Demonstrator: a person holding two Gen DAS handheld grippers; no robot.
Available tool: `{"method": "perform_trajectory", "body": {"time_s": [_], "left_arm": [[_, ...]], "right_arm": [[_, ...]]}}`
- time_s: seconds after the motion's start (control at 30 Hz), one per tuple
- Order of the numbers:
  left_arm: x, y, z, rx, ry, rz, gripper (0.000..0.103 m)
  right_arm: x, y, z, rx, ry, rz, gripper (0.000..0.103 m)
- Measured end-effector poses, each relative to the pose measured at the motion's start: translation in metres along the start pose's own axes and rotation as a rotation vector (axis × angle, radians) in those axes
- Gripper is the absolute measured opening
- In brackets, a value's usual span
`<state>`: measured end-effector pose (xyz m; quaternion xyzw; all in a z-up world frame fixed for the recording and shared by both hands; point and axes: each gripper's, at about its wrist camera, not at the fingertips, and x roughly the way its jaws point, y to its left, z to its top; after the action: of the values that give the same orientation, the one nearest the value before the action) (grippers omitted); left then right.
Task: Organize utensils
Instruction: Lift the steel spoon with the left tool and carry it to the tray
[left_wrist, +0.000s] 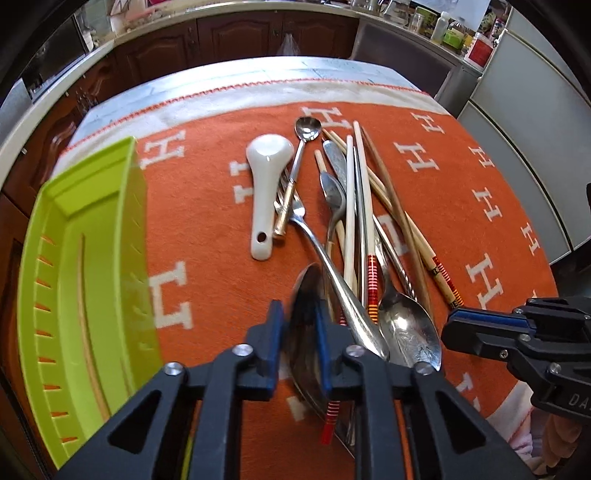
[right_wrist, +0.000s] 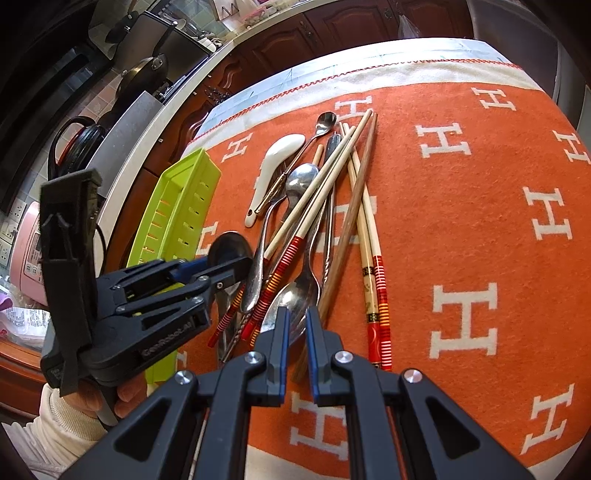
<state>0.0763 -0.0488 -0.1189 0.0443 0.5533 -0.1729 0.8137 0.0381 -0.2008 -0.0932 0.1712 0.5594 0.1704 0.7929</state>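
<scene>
A pile of utensils lies on the orange cloth: a white ceramic spoon (left_wrist: 266, 177), a small steel spoon (left_wrist: 307, 128), a fork (left_wrist: 325, 254), steel spoons (left_wrist: 410, 328) and several chopsticks (left_wrist: 360, 206). My left gripper (left_wrist: 302, 317) is shut on a large steel spoon (left_wrist: 306, 295), held on edge at the pile's near left; it also shows in the right wrist view (right_wrist: 218, 267). My right gripper (right_wrist: 295, 325) is nearly closed and holds nothing, above a steel spoon (right_wrist: 291, 299). It shows at the right in the left wrist view (left_wrist: 476, 328).
A lime green slotted tray (left_wrist: 85, 280) stands at the left of the cloth (left_wrist: 207, 206), also seen in the right wrist view (right_wrist: 181, 206). Kitchen cabinets (left_wrist: 236, 40) and a counter lie beyond the table. Cookware (right_wrist: 147, 70) sits on the far left counter.
</scene>
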Motion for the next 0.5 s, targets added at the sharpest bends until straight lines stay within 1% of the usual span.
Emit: {"method": "perform_trajectory", "body": {"time_s": [0.07,0.13,0.27,0.5], "left_arm": [[0.0,0.0,-0.001,-0.011,-0.004,-0.01,0.01],[-0.001,-0.001,-0.002,-0.012,-0.014,-0.003,0.005],[-0.009,0.0,-0.004,-0.024,-0.04,0.011,0.004],[-0.037,0.005,-0.008,-0.03,-0.085,0.014,0.003]], "right_arm": [[-0.001,-0.001,-0.001,0.001,-0.002,0.001,0.009],[-0.002,-0.003,-0.002,0.003,-0.004,0.003,0.009],[-0.004,-0.006,-0.003,0.008,-0.007,0.004,0.009],[-0.006,-0.001,-0.004,-0.011,-0.007,0.002,0.009]]}}
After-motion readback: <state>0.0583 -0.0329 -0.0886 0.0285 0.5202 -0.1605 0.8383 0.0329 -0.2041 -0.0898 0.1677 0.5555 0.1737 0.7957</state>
